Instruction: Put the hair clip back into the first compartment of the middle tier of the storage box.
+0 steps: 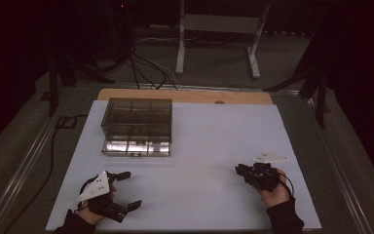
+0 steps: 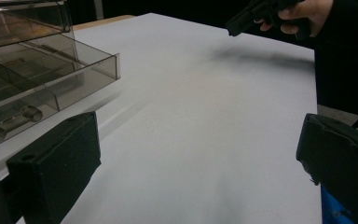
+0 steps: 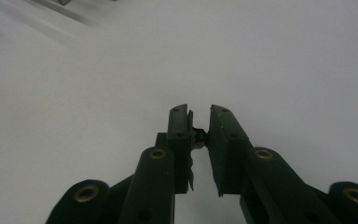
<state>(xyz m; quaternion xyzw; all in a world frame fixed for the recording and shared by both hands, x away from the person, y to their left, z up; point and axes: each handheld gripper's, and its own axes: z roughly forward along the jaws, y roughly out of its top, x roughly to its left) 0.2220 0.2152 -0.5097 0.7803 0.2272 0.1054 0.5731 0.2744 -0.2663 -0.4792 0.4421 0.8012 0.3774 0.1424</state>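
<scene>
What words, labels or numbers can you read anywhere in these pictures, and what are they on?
None: no readable word, number or sign stands on anything here.
Clear compartment box: no label visible on its walls.
White table cover: plain, unprinted.
Left gripper and right gripper: black bodies with grey plates, no lettering that can be made out.
The blue patch at the lower right corner of the left gripper view is too blurred to tell.
</scene>
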